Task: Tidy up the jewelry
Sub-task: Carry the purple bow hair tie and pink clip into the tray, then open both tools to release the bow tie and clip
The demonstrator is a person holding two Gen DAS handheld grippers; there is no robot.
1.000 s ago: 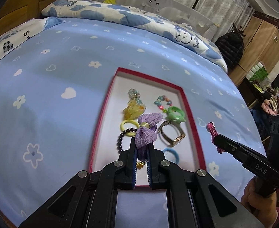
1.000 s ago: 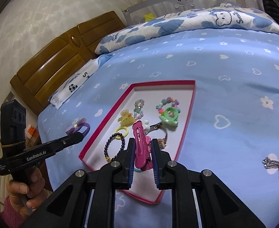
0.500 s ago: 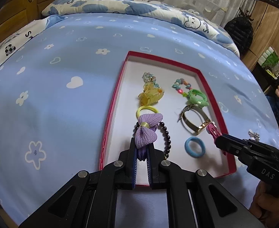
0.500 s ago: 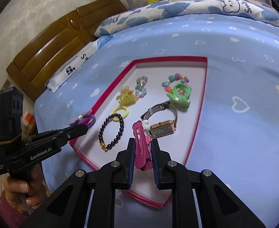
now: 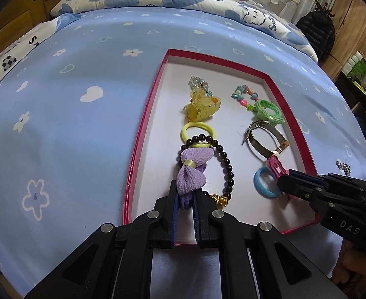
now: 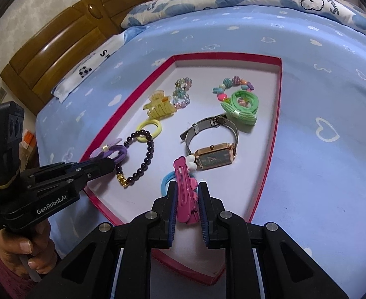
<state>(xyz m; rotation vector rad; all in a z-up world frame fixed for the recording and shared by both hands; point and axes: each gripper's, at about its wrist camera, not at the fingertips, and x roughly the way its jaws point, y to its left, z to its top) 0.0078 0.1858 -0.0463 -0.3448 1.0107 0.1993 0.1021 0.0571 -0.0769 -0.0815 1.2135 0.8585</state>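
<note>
Pinching a purple bow tie point(image 5: 192, 168), the left gripper point(image 5: 185, 199) has dropped lower over the red tray point(image 5: 143, 134). The right gripper point(image 6: 186, 199) clamps a pink clip point(image 6: 184, 186). Both hover above the blue bed point(image 5: 58, 124).

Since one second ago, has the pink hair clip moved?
Yes. The pink hair clip, held by the right gripper, came from outside the red tray to above the blue ring.

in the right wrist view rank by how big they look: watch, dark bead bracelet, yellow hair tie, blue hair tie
1. watch and dark bead bracelet: similar spans, so no ranking between them
2. yellow hair tie
3. blue hair tie: looks smallest, but the pink clip partly covers it, so this is unsure
</note>
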